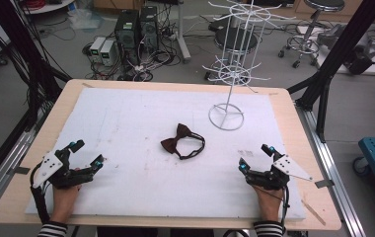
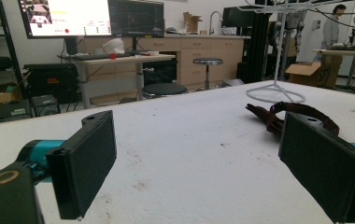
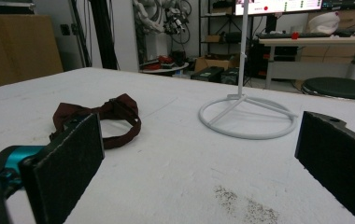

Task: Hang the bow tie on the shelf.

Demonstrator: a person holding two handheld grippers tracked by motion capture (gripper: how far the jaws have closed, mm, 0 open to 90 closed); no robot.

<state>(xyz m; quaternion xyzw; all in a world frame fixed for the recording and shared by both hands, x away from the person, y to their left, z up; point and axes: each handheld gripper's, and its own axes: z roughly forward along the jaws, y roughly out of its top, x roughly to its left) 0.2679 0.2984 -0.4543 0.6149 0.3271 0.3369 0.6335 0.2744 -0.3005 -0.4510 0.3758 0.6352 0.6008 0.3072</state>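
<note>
Lying between both wide-open hand-held grippers, left (image 1: 88, 154) and right (image 1: 255, 157): a bow tie (image 1: 182, 141).

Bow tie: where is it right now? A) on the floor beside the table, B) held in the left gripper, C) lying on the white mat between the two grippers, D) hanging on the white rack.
C: the bow tie lies flat on the mat, apart from the rack, while the left gripper and right gripper rest open on either side of it.
</note>
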